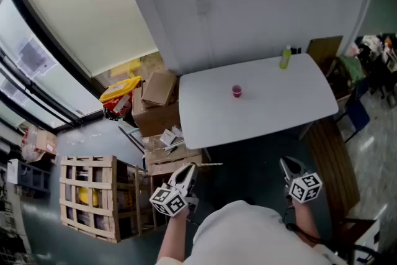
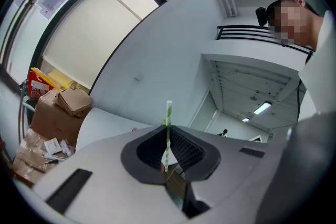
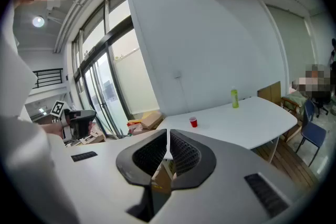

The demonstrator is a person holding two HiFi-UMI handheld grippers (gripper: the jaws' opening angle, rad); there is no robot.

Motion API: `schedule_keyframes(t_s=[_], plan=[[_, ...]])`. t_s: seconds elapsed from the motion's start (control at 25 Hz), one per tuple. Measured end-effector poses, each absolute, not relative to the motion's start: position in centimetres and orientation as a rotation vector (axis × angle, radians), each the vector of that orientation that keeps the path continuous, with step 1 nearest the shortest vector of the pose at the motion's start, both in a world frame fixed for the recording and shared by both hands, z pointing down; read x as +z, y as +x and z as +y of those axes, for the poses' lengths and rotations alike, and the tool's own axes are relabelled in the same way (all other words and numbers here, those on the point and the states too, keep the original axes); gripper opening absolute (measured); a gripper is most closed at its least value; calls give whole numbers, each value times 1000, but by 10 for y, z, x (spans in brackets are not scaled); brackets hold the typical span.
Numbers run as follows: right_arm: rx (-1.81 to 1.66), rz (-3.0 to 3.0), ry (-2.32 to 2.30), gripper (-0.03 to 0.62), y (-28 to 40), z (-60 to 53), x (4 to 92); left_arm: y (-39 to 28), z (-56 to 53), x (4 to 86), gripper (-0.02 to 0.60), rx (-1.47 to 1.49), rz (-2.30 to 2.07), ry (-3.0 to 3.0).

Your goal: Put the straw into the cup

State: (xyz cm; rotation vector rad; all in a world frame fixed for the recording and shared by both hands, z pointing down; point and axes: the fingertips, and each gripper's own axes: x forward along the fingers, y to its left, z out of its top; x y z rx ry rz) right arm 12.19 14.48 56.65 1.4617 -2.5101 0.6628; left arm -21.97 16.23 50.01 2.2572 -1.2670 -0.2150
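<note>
The left gripper [image 2: 167,136] has its jaws closed on the straw [image 2: 168,113], a thin one with green stripes, which stands out beyond the jaw tips. The right gripper [image 3: 168,136] has its jaws together with nothing between them. The red cup [image 3: 193,121] stands on the white tabletop [image 3: 252,118], far ahead of both pairs of jaws, with a green bottle [image 3: 234,97] well beyond it. I judge the straw very light and easy to bend or crush, so a gentle hold near its middle suits it; the small cup may tip easily
</note>
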Motion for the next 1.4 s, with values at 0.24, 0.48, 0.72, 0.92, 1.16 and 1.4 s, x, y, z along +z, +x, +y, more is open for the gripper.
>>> schedule_keyframes(t_s=[0.24, 0.48, 0.72, 0.92, 1.16, 1.4], plan=[[660, -2507, 1455, 43, 123, 148, 568, -217, 163, 507, 23, -229, -1258, 2264], [656, -2510, 1453, 43, 122, 149, 566, -216, 166, 505, 23, -215, -1256, 2258], [706, -2515, 1453, 43, 125, 152, 568, -216, 168, 506, 23, -210, -1262, 2258], [723, -2501, 1465, 43, 141, 159, 572, -212, 170, 504, 23, -201, -1284, 2251], [733, -2482, 1452, 43, 165, 171, 579, -198, 170, 507, 23, -191, -1312, 2248], [751, -2475, 1426, 43, 191, 177, 593, -173, 175, 508, 23, -176, -1331, 2245]])
